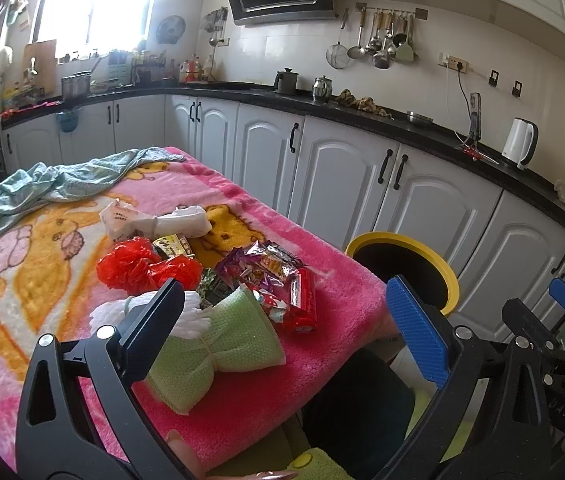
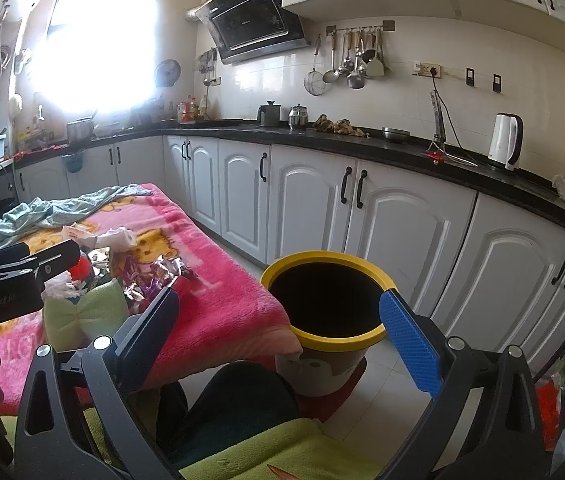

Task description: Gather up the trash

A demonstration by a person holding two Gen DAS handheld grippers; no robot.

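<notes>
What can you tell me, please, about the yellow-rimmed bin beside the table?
The bin is a round, upright pail, seemingly plastic, with a thick yellow rim, a dark interior whose contents cannot be made out, and a pale outer wall. It stands on the tiled floor on something red, hard against the corner of the pink blanket.

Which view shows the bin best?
The right wrist view: the bin sits near centre, its whole yellow rim, dark inside and pale body visible beside the pink blanket. The left wrist view shows only part of the rim, cut off by the left gripper.
</notes>
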